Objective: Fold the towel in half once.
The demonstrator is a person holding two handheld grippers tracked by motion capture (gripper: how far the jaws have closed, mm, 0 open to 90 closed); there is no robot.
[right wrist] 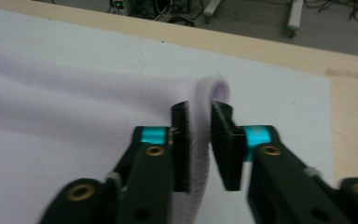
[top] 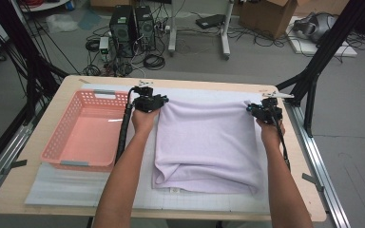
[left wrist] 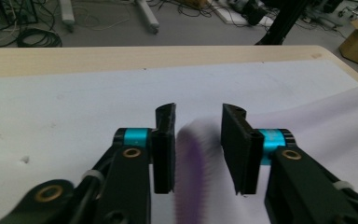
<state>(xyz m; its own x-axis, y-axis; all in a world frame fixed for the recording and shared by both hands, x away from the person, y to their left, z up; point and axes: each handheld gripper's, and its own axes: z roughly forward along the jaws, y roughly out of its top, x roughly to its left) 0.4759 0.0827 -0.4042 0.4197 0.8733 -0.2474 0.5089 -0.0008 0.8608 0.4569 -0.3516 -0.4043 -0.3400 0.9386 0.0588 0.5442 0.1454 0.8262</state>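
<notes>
**Towel folded over, far corners at the point of release**

We find the lilac towel (top: 208,145) lying on the white mat (top: 57,187) in the middle of the table (top: 9,197), doubled over, its fold at the near edge and its free edge drawn out straight along the far side. We judge this fold laid; any further fold, and a possible transfer to the pink basket (top: 57,147) just left of the towel, remain outstanding. The basket holds nothing we can see

The left gripper (left wrist: 198,147) stands at the towel's far left corner. Its jaws are parted with a blurred fold of cloth between them; neither pad presses on it, so we record the grip as let go

The right gripper (right wrist: 200,144) stands at the far right corner. Its jaws are also parted, more narrowly; the towel's edge loops up between them and lies against one pad, with a clear gap at the other. We rate this as released, not clamped

Both hands rest over the far edge, well apart
</notes>
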